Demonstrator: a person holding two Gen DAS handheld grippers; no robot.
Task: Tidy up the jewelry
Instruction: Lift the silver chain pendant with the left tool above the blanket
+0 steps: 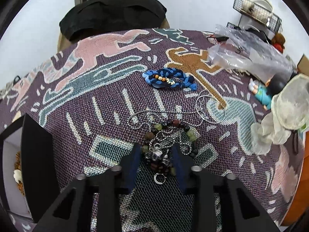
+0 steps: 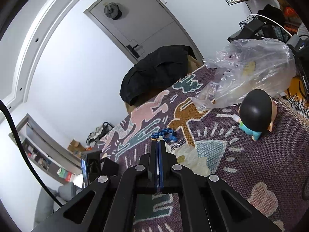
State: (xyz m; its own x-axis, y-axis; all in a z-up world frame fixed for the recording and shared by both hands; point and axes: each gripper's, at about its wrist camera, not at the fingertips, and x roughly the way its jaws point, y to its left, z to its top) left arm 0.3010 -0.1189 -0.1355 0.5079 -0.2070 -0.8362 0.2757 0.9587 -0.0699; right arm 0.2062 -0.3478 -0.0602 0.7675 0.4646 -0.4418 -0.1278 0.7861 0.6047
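Observation:
My left gripper (image 1: 156, 148) is open, its blue-padded fingers (image 1: 135, 158) on either side of a tangled pile of jewelry (image 1: 160, 154): a dark beaded bracelet (image 1: 173, 124), a silver ball chain (image 1: 146, 116) and silver charms. A thin silver hoop (image 1: 210, 109) lies to the right of the pile. A blue braided bracelet with small beads (image 1: 170, 79) lies farther back; it also shows in the right wrist view (image 2: 166, 133). My right gripper (image 2: 158, 143) is shut and raised above the patterned cloth (image 2: 260, 154); whether it pinches anything cannot be told.
A black box (image 1: 36, 154) with white lining stands at the left table edge. Crumpled clear plastic bags (image 1: 249, 58), a black-haired toy figure (image 2: 255, 112) and a whitish pouch (image 1: 285, 112) crowd the right side. A black jacket (image 1: 114, 13) hangs on a chair behind the table.

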